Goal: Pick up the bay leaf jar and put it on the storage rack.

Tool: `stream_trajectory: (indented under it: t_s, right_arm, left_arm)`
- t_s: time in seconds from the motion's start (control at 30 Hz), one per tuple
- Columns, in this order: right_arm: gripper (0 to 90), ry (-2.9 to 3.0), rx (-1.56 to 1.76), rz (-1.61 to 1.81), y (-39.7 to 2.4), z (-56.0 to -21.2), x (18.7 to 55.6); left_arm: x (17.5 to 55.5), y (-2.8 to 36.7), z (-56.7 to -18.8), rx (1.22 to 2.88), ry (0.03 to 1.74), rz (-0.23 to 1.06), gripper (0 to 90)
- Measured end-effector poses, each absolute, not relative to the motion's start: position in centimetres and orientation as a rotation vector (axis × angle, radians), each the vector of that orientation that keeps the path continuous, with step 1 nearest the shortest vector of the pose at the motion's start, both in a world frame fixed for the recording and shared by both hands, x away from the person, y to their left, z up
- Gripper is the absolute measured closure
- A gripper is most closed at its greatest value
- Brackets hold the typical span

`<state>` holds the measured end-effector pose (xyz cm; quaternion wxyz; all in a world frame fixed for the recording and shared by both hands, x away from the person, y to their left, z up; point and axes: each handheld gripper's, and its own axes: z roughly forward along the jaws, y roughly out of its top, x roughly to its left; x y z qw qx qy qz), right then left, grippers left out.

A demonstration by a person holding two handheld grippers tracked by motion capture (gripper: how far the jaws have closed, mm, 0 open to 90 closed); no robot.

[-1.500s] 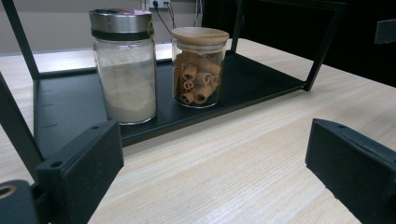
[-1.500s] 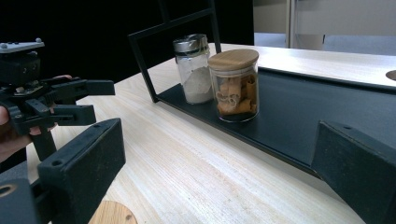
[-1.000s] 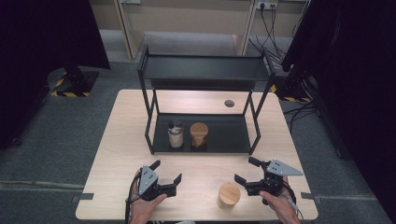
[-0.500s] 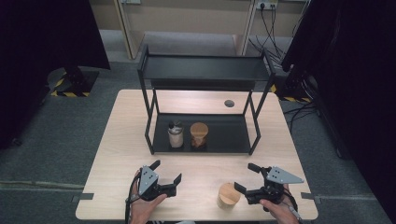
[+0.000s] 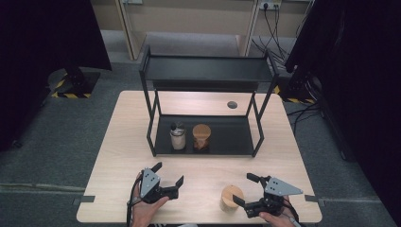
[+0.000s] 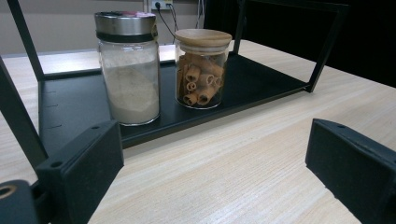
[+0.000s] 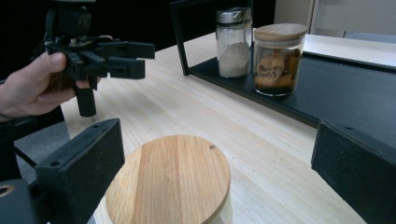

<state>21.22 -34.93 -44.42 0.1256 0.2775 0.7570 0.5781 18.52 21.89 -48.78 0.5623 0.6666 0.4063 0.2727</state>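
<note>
A jar with a flat wooden lid [image 5: 231, 197] stands on the table near the front edge. My right gripper [image 5: 243, 189] is open just right of it. In the right gripper view the lid [image 7: 170, 179] sits low between the wide jaws, untouched. My left gripper [image 5: 168, 173] is open over bare table at the front left, with nothing between its jaws; it is also in the right gripper view [image 7: 126, 58], held by a hand. On the lower tray of the black rack [image 5: 227, 142] stand a powder jar [image 6: 128, 70] with a metal cap and a jar of cinnamon sticks [image 6: 201, 67].
The rack's top shelf [image 5: 205, 68] is bare. Its thin black posts [image 5: 152, 137] rise at the tray's corners. A round cable hole [image 5: 231, 104] sits in the tabletop behind the rack. Light wood [image 5: 208, 172] stretches between the rack and the grippers.
My right gripper has drawn back toward the table's front edge and turned toward the wooden-lidded jar, closing in on it. The left gripper and all jars have stayed put.
</note>
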Motion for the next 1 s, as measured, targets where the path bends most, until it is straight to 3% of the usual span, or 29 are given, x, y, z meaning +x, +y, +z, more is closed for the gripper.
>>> stream_trajectory:
  t_s: [1.0]
  right_arm:
    - [1.7,2.275,0.731,1.604,-33.1,-44.5,20.5]
  left_arm:
    - [18.5,21.9,-48.7,1.567,0.955,0.644,3.3]
